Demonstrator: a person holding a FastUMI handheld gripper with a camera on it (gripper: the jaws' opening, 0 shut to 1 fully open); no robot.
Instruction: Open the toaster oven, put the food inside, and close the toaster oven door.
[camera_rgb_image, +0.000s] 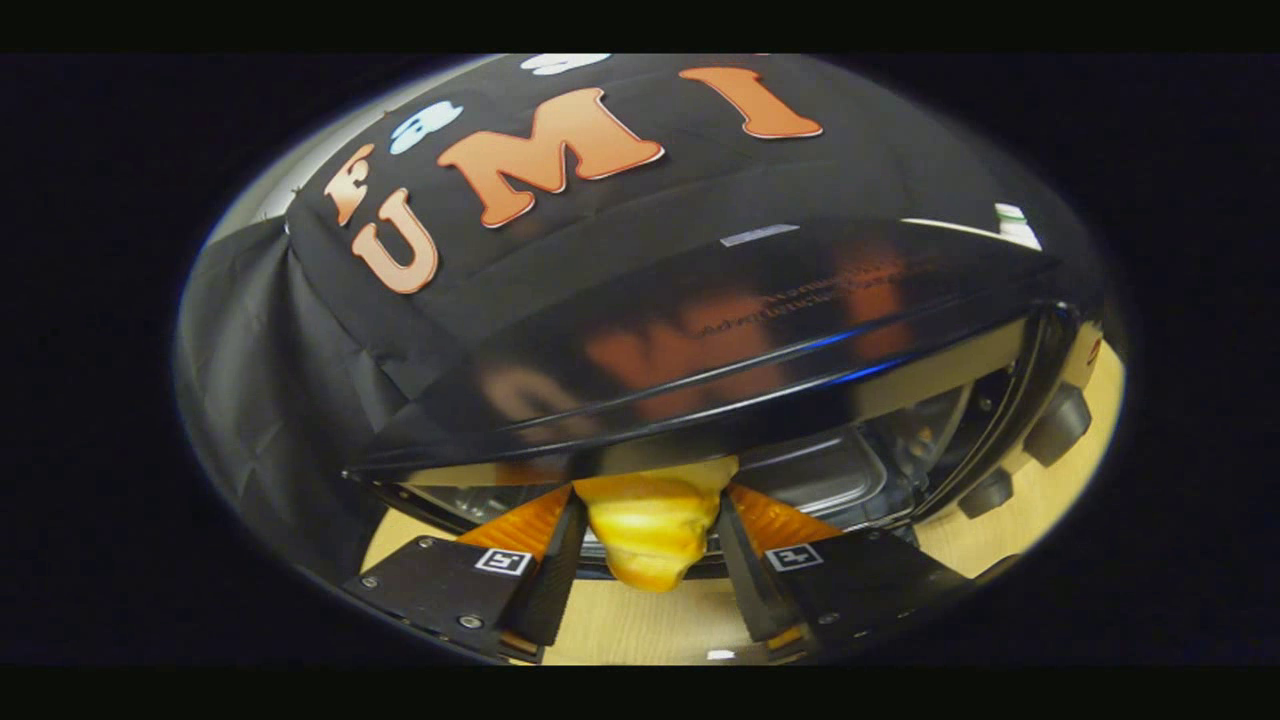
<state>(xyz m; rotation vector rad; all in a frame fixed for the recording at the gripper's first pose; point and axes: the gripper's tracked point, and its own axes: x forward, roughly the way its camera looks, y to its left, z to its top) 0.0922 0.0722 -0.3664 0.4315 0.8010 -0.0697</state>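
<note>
Golden pastry (652, 528) between the fingers (548, 560), at toaster oven (700, 350) mouth

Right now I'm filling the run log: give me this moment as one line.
tool: shut on bread | bread: between fingers, at oven mouth | oven: open, tray inside | stage: inserting food

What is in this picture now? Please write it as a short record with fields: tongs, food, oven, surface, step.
tongs: tongs shut on the bread, one finger on each side
food: yellow bread held between the fingers, its far end at the oven's opening
oven: toaster oven with glossy black top, just ahead of the fingers; knobs on its side panel
inside: dark metal tray visible in the opening
surface: light wooden table under the bread
step: bread on its way in, not yet released
</note>
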